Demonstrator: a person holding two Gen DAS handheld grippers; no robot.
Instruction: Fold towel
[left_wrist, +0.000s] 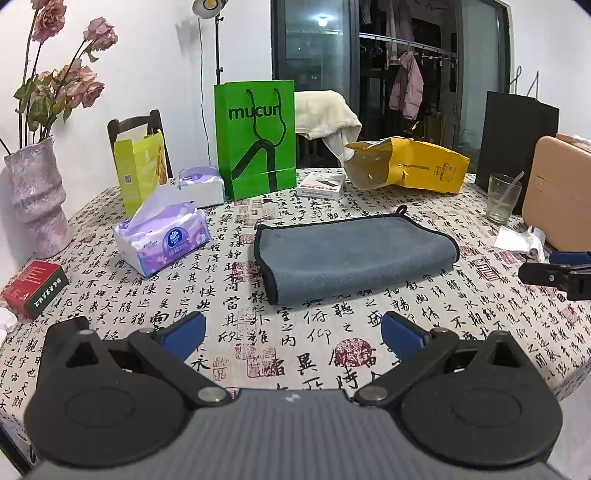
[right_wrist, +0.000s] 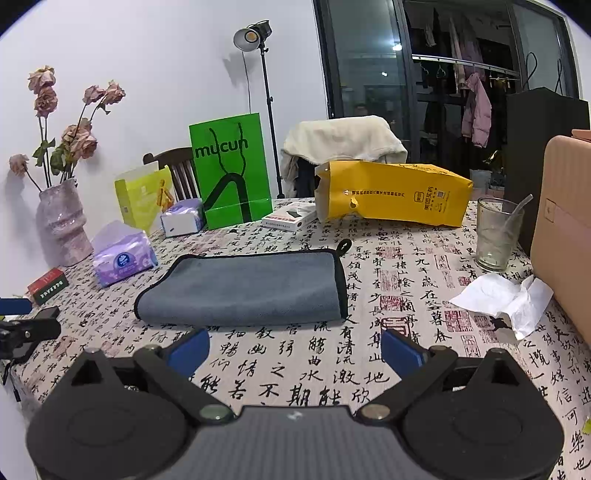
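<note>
A grey towel (left_wrist: 354, 254) with black trim lies folded in a flat rectangle on the calligraphy-print tablecloth (left_wrist: 295, 339); it also shows in the right wrist view (right_wrist: 243, 288). A small hanging loop sticks out at its far corner. My left gripper (left_wrist: 293, 330) is open and empty, held above the table a little in front of the towel. My right gripper (right_wrist: 295, 349) is open and empty, close in front of the towel's near edge. The right gripper also shows at the right edge of the left wrist view (left_wrist: 557, 269).
A tissue pack (left_wrist: 162, 240), red box (left_wrist: 35, 288) and vase (left_wrist: 37, 203) stand left. A green bag (left_wrist: 255, 140), white box (left_wrist: 321, 184) and yellow bag (left_wrist: 410, 166) stand behind. A glass (right_wrist: 496, 234), crumpled tissue (right_wrist: 506, 299) and tan case (right_wrist: 565, 229) are right.
</note>
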